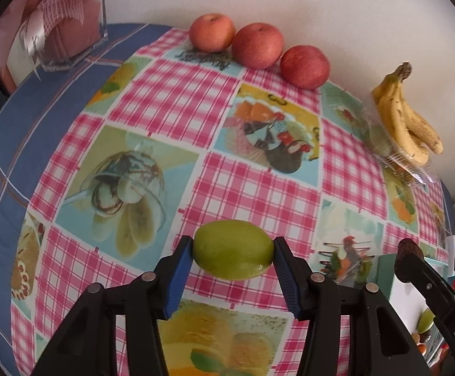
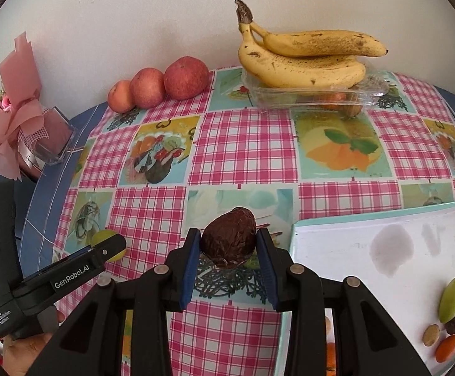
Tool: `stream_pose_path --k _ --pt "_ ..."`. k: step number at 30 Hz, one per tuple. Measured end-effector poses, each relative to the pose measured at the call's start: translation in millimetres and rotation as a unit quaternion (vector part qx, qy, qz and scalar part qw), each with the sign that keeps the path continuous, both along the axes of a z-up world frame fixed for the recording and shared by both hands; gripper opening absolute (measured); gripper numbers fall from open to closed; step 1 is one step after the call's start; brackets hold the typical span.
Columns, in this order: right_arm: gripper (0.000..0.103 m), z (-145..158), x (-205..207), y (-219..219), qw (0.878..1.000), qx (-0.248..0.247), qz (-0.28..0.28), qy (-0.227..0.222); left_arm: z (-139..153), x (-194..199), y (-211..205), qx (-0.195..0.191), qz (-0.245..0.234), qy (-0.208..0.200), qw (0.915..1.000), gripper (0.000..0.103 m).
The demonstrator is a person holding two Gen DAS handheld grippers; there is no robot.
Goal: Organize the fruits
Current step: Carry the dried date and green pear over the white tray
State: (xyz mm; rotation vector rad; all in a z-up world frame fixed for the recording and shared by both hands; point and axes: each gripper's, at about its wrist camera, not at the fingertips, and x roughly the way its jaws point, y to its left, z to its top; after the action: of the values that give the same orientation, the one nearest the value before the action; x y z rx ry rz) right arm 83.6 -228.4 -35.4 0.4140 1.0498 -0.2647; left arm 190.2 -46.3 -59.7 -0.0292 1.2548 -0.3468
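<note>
A green fruit (image 1: pixel 233 249) sits clamped between the pads of my left claw (image 1: pixel 232 252), over the checked tablecloth (image 1: pixel 171 100). My right claw (image 2: pixel 229 244) grips a wrinkled dark brown fruit (image 2: pixel 229 238), the white tray (image 2: pixel 352 250) just to its right.

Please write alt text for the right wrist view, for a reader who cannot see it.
The right gripper holds a dark wrinkled fruit above a pink checked tablecloth, beside a white tray with small fruits. Behind are three apples and bananas on a clear container.
</note>
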Motion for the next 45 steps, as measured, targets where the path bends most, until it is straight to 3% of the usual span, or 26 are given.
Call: stream_pose_path --k 16,28,38,45 --pt "0.038 22.6 -25.4 -36.3 0.999 -0.002 -0.036 -0.018 58.6 -39.1 -64.1 -0.019 -0.078 -0.066 0.9946 0.054" --pt "0.038 43.4 -79.6 -117.1 0.990 -0.025 -0.138 -0.024 78.3 -83.5 -133.2 -0.035 -0.174 -0.075 0.9813 0.054" --pt "0.038 48.8 -111.8 -157.9 0.983 -0.040 -0.177 -0.014 51.6 -120.5 -184.5 -0.013 -0.245 -0.053 0.9681 0.054" --pt "0.038 25.4 -108.7 -160.6 0.986 -0.032 -0.158 0.031 17.0 -136.8 -204.7 0.028 -0.272 -0.035 0.9613 0.055"
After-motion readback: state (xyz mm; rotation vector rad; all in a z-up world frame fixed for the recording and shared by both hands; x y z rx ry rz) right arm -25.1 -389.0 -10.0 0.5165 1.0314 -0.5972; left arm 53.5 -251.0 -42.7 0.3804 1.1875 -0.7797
